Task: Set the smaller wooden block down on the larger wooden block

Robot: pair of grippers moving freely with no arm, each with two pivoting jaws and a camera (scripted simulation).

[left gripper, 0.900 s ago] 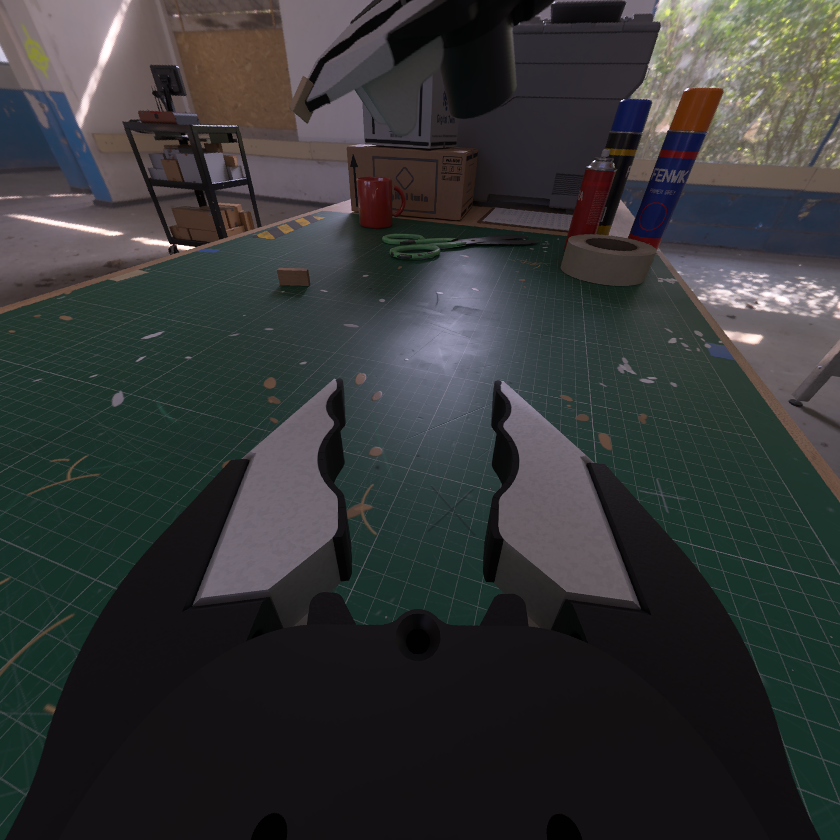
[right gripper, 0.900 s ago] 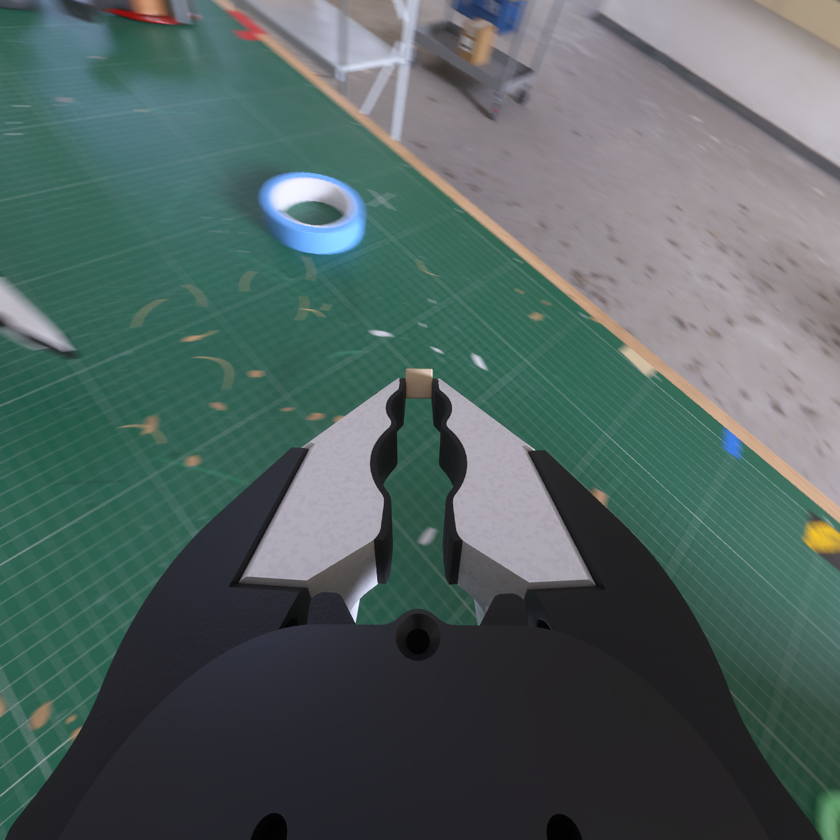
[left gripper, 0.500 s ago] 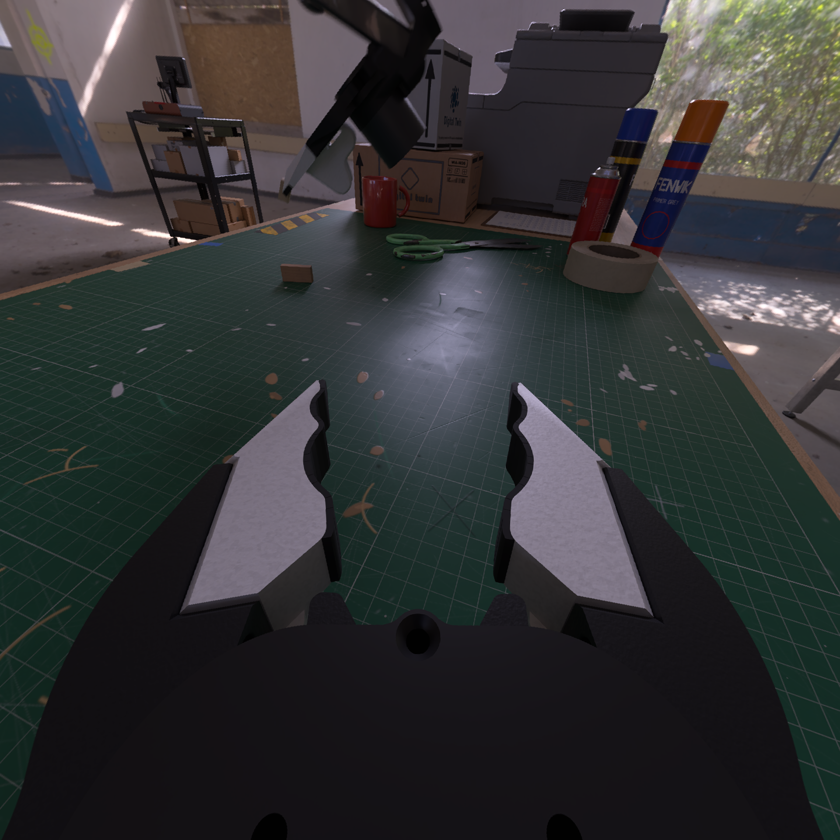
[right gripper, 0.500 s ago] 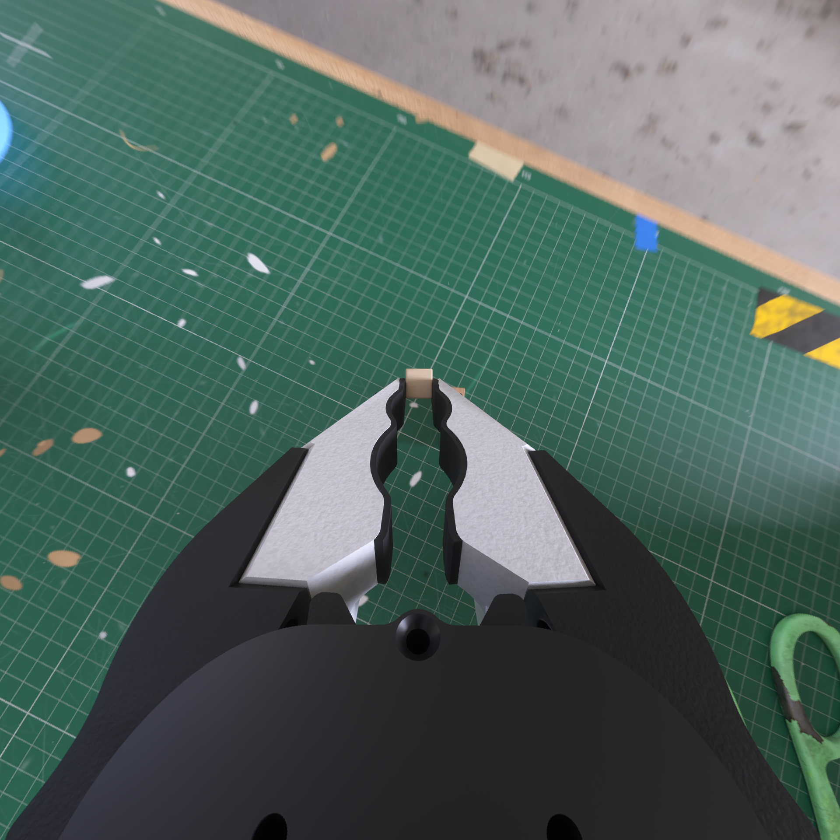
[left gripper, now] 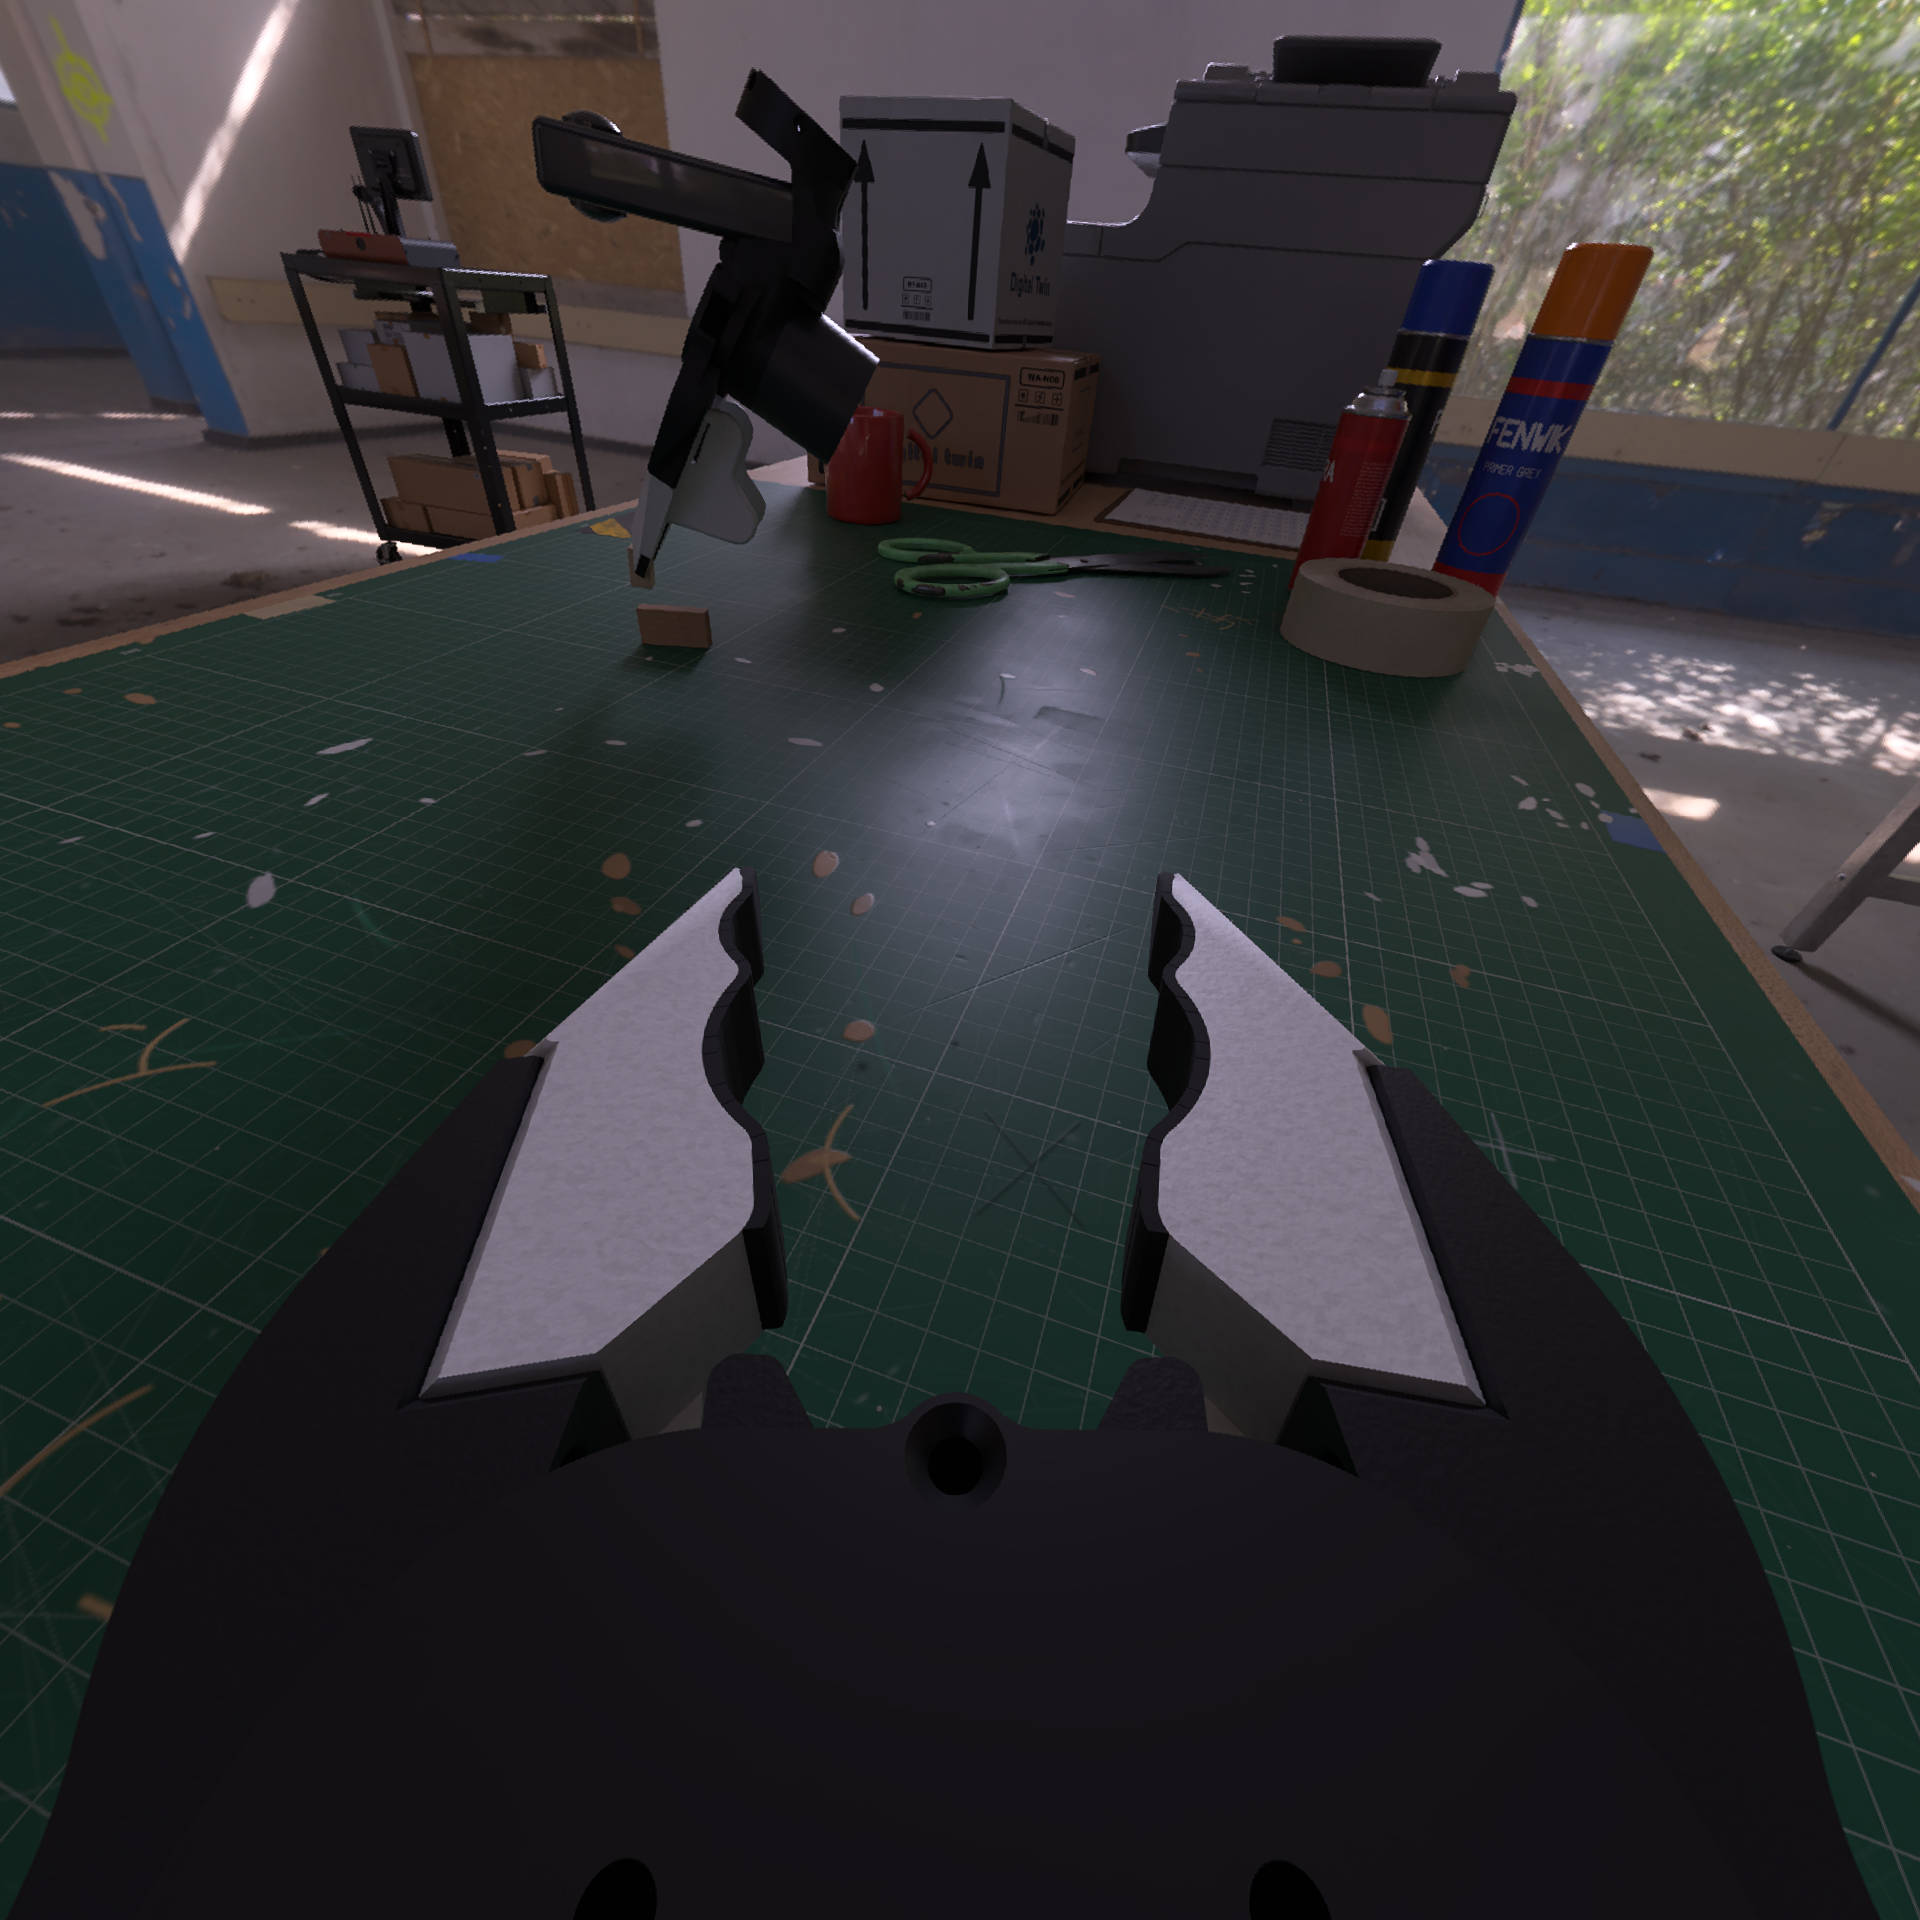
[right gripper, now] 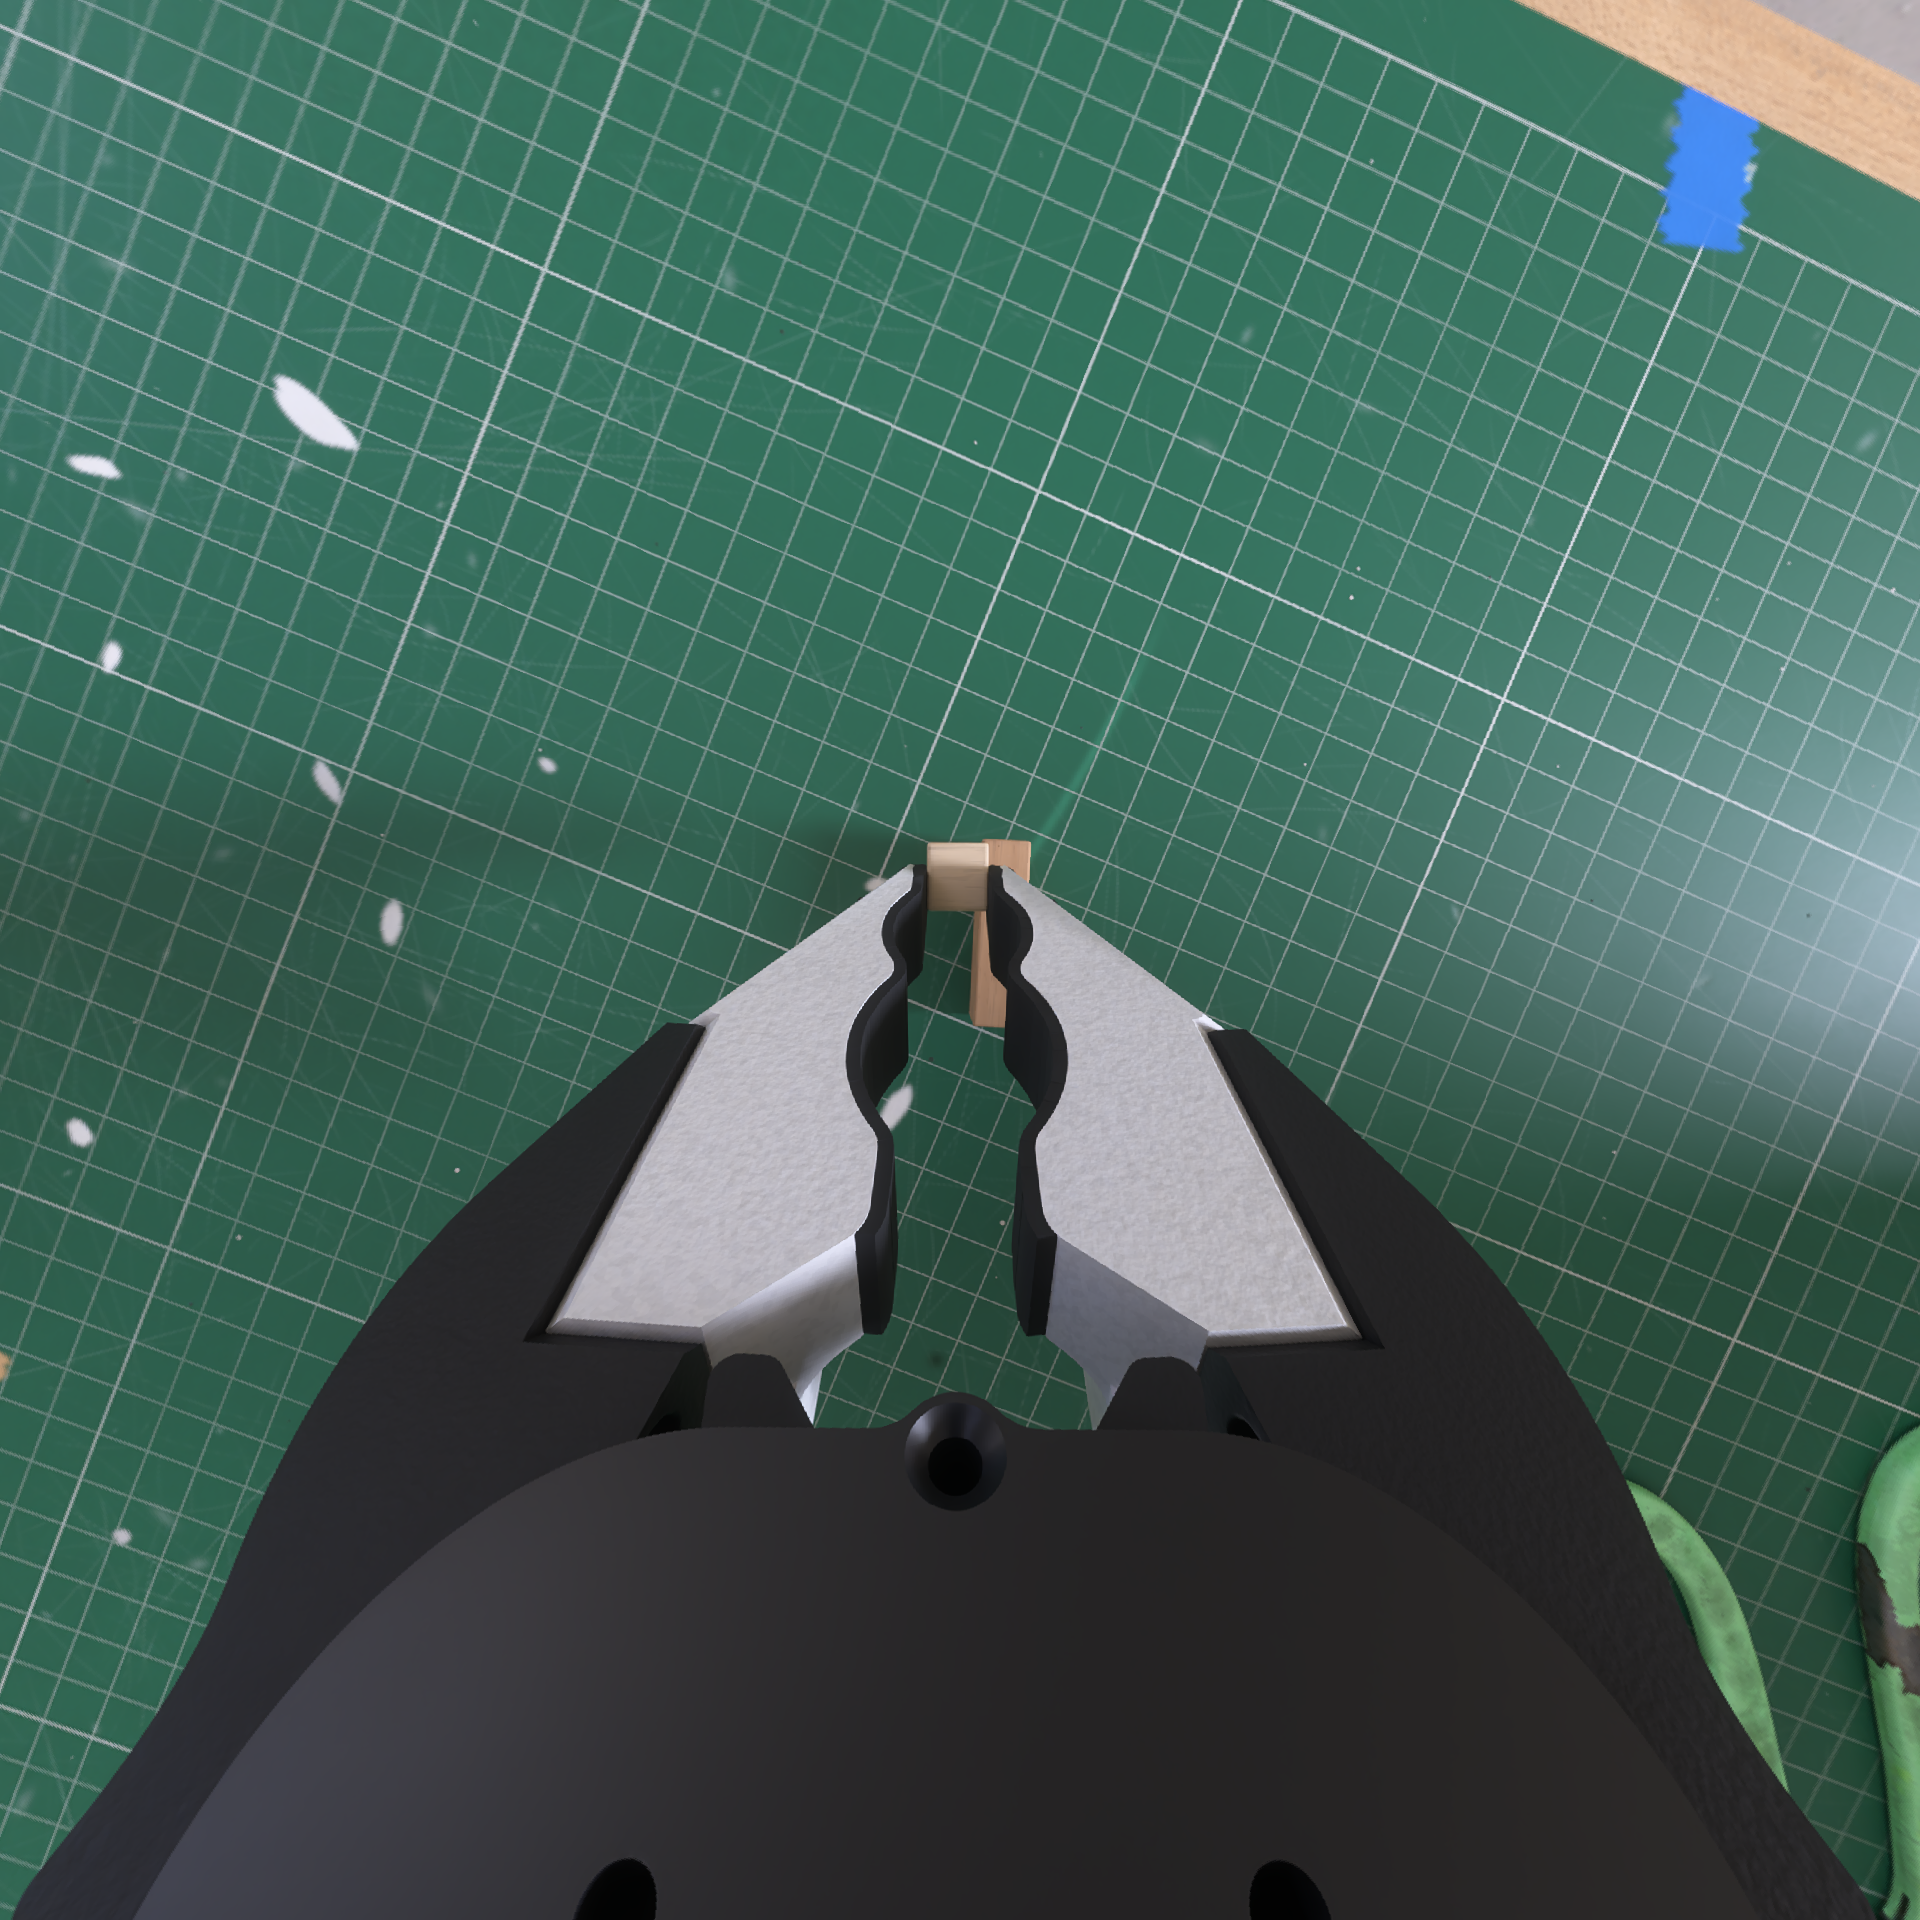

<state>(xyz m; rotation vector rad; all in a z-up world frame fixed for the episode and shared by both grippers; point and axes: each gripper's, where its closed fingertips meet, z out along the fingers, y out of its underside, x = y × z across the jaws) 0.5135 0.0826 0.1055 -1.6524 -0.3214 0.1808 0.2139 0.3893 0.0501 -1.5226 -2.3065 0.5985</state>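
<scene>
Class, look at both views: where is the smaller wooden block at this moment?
The smaller wooden block is pinched at the right gripper tips, in the air just above the larger wooden block, left of the green scissors.

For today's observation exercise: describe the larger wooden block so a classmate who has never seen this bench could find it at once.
Start at the green cutting mat and look to its far left part, short of the red mug and left of the green scissors. There the larger wooden block lies flat and alone, directly under the right tongs. It is tan and brick-shaped, unlike the tiny pale cube held above it.
</scene>
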